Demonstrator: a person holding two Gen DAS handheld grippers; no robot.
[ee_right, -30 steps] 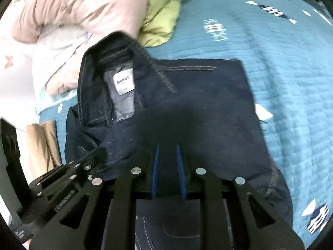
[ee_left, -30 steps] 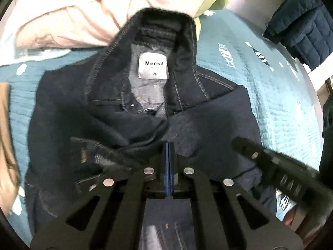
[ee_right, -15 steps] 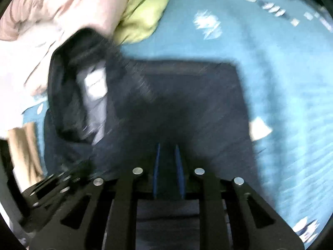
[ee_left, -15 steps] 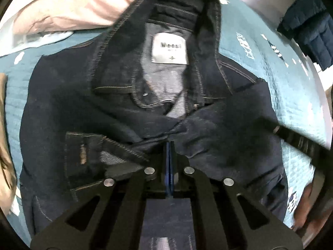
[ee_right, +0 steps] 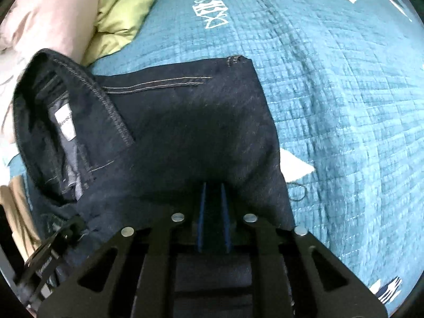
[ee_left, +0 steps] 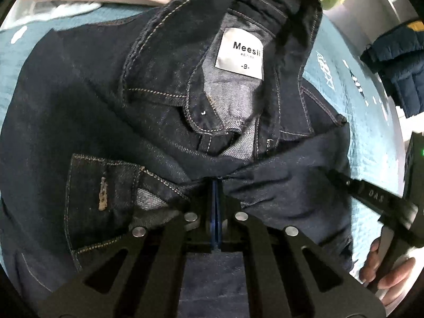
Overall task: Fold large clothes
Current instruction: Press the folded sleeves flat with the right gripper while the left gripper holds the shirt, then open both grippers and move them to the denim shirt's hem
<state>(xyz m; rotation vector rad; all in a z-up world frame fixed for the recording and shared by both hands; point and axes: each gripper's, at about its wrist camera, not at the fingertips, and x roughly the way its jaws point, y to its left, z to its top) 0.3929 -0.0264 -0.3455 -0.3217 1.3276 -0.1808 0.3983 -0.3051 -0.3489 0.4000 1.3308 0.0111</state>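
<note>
A dark denim jacket (ee_left: 79, 92) lies collar-up on the bed, its white neck label (ee_left: 239, 53) showing. My left gripper (ee_left: 216, 182) is shut on a bunched fold of the jacket just below the open collar. In the right wrist view the jacket (ee_right: 190, 111) spreads flat ahead, and my right gripper (ee_right: 212, 188) pinches a thick fold of its dark cloth between the blue pads. The right gripper (ee_left: 371, 198) and the hand holding it (ee_left: 384, 270) show at the right edge of the left view. The left gripper (ee_right: 53, 246) shows at the lower left of the right view.
A teal quilted bedspread (ee_right: 331, 92) with white prints lies under the jacket. Pink bedding (ee_right: 53, 13) and a green cloth (ee_right: 124, 18) are piled past the collar. A navy puffer jacket (ee_left: 397, 61) hangs at the far right, and beige cloth (ee_right: 13, 212) lies at the left.
Both grippers have sunk toward the bed, carrying the jacket's fold up near the collar, which now looks larger and closer. The right gripper has shifted sideways.
</note>
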